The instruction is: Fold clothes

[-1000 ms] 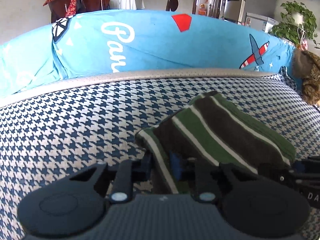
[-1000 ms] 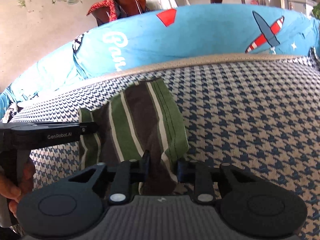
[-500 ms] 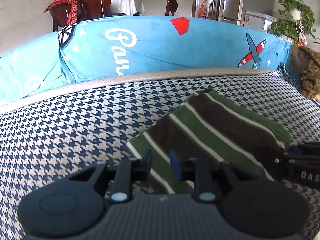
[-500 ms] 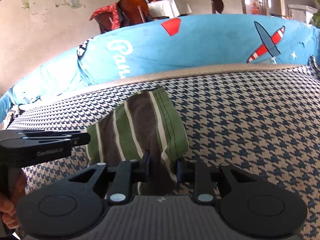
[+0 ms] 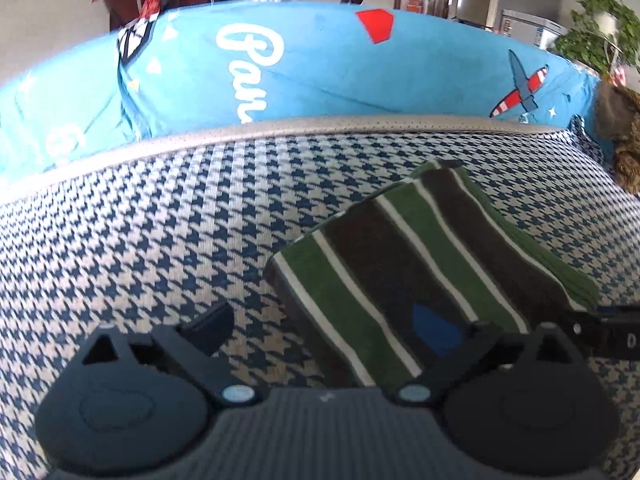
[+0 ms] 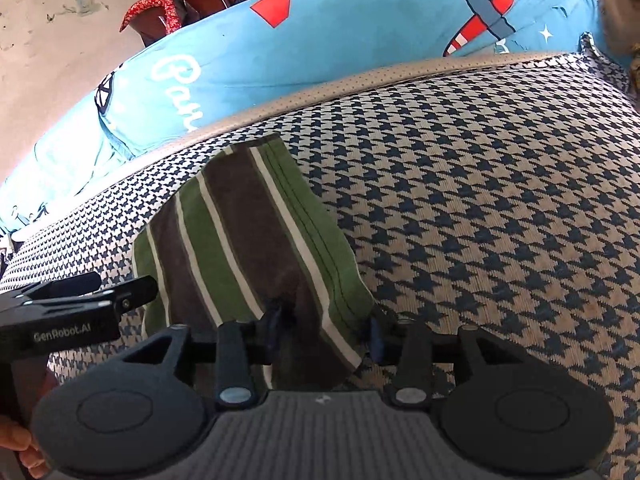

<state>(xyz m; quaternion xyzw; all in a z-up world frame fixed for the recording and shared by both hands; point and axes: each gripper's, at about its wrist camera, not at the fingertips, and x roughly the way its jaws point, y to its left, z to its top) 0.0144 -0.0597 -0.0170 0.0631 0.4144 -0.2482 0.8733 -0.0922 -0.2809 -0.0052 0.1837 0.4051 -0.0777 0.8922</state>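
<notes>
Pointing steeply down, left gripper [image 5: 328,332] is just springing wide, fingers straddling the striped folded garment [image 5: 424,264] lying on the houndstooth cushion [image 5: 160,220]. Right gripper [image 6: 324,334] is tilting down, jaws loosening around the garment's near corner; blue bolster [image 6: 360,40] is lining the far edge.

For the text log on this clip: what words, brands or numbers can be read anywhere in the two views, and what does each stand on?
"GenRobot.AI": white print on the side of the left gripper, in the right wrist view.
"Pan": white script on the blue cover behind the houndstooth cushion, cut off below.
A white mark on the right gripper in the left wrist view is too cut off to read.
The striped garment shows no text.
</notes>
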